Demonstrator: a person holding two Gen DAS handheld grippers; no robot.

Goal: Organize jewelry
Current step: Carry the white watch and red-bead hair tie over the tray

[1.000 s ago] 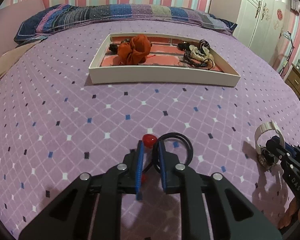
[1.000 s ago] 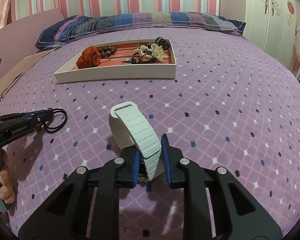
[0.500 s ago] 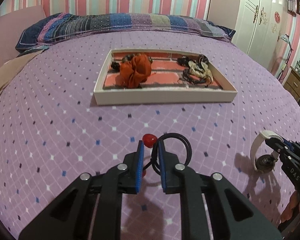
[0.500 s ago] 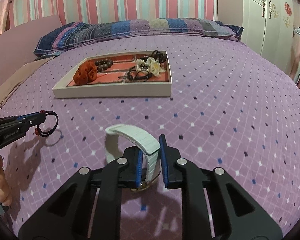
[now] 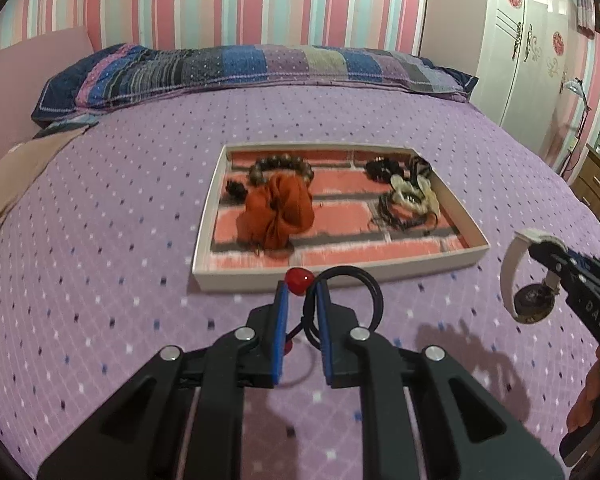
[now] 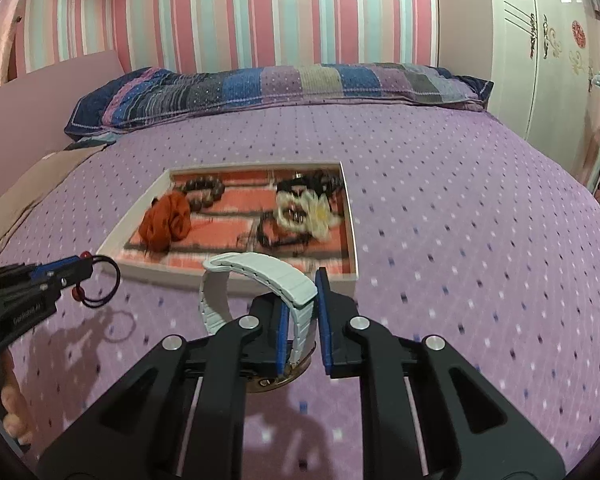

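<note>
Jaws of left gripper (image 5: 300,294) pinch hair tie (image 5: 350,294); right gripper's (image 6: 302,294) clamp watch (image 6: 260,270).

Striped pink wall (image 5: 260,0), white wardrobe (image 5: 516,48), purple dotted bed (image 5: 100,200).

One tray (image 5: 236,276) on one bed (image 5: 100,208) holds one orange scrunchie (image 5: 278,212), one bead bracelet (image 5: 280,166) and one cream flower tie (image 6: 304,210); one white watch (image 6: 268,270), one black hair tie (image 5: 360,280).

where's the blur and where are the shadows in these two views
Left wrist view: tray slightly soft, hair tie sharp, dark shadows on the bedspread beside the left hand-held gripper. Right wrist view: tray contents smeared, watch crisp, hair-tie shadow below left.
</note>
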